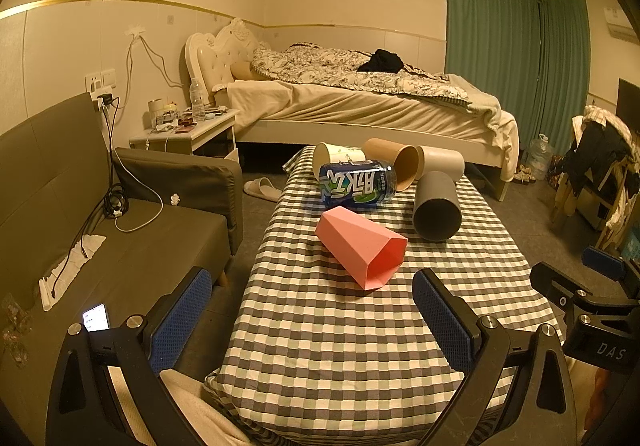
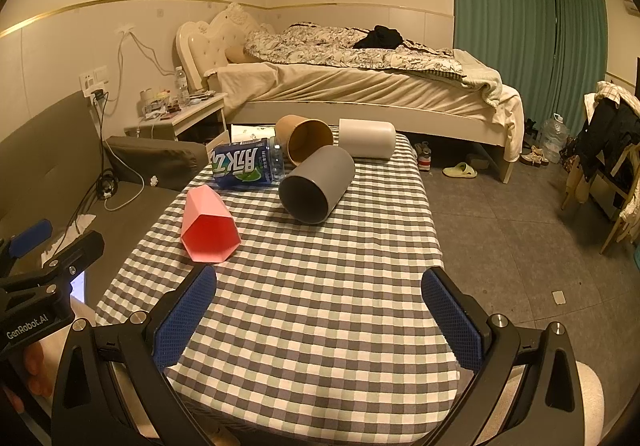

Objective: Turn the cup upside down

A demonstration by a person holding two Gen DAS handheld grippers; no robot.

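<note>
Bottle [image 2: 249, 165] beside pink cup [image 2: 208, 225]; both tools apparently empty.

Pink faceted cup [image 1: 362, 249] lies on its side (mouth open) on checked cloth [image 1: 340, 346].

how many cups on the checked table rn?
5, all lying on their sides: pink cup nearest, left; grey cup centre; brown paper cup behind it; cream cup far right; white printed cup far left, behind the blue bottle. More may be hidden behind.
</note>
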